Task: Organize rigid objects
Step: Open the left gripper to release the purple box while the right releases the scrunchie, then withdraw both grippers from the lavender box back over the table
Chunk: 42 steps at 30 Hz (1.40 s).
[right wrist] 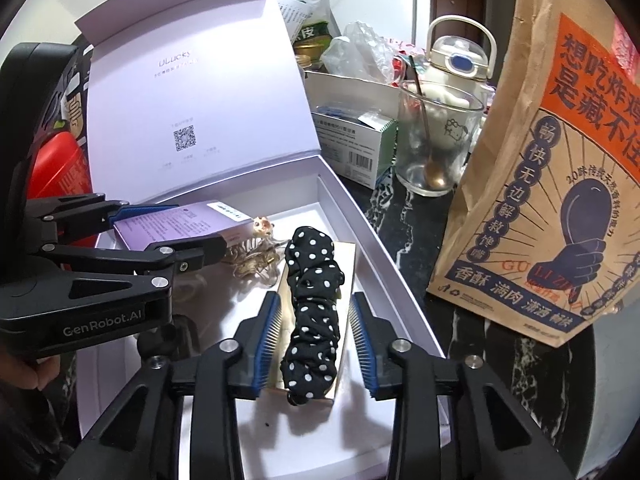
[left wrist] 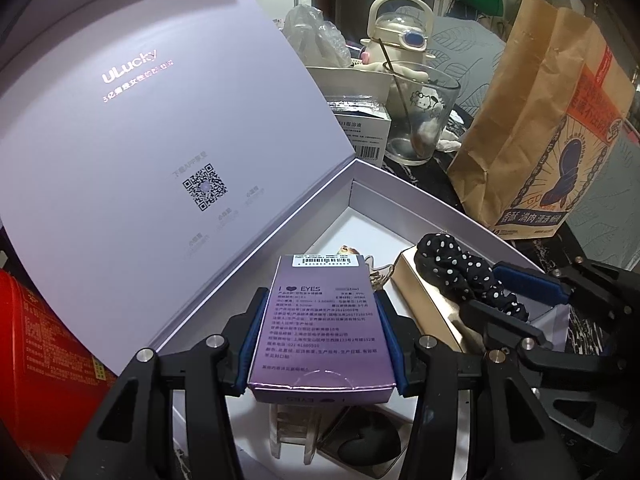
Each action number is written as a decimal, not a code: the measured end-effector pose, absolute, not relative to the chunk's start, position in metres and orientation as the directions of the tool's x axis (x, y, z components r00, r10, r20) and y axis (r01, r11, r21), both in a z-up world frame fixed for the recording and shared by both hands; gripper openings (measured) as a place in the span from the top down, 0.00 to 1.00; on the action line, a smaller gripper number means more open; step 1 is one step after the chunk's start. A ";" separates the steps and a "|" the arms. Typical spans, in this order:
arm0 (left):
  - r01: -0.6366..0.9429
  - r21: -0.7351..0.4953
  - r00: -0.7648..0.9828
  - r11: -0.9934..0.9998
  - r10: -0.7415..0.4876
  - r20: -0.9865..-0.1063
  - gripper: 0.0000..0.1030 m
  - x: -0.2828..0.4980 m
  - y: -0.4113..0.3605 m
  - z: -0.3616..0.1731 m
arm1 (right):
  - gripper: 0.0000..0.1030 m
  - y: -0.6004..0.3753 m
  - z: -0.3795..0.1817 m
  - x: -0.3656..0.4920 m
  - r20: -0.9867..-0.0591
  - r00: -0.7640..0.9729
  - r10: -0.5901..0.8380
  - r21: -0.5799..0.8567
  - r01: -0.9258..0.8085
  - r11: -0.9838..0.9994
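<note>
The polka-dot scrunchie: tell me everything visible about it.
The polka-dot scrunchie is black gathered fabric with white dots, crumpled and stretched into a long loop. It lies lengthwise on a gold rectangular box inside the open white gift box, and a small dark piece shows at its near end. The right claw is open, one finger on each side of the scrunchie, without visible contact.
</note>
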<state>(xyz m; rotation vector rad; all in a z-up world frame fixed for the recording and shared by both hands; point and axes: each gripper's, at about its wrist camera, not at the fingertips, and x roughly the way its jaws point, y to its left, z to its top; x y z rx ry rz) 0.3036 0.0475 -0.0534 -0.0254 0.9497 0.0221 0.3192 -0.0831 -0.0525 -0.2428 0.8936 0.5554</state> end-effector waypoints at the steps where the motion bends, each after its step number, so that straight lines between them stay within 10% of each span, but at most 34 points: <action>1: -0.034 -0.008 0.581 0.999 0.013 -0.814 0.51 0.303 0.047 -0.053 | 0.61 -0.084 -0.052 0.319 -0.792 0.500 0.352 0.025 -0.549 0.836; 10: -0.055 0.015 0.585 0.998 0.045 -0.810 0.51 0.296 0.043 -0.044 | 0.47 -0.095 -0.035 0.305 -0.774 0.535 0.338 0.002 -0.532 0.847; 16: -0.062 0.011 0.614 0.998 0.047 -0.788 0.23 0.286 0.043 -0.029 | 0.46 -0.101 -0.020 0.295 -0.765 0.558 0.322 -0.019 -0.519 0.854; 42: -0.018 0.040 0.763 0.999 0.040 -0.645 0.00 0.219 0.014 0.067 | 0.35 -0.126 0.074 0.216 -0.618 0.724 0.306 -0.123 -0.474 0.872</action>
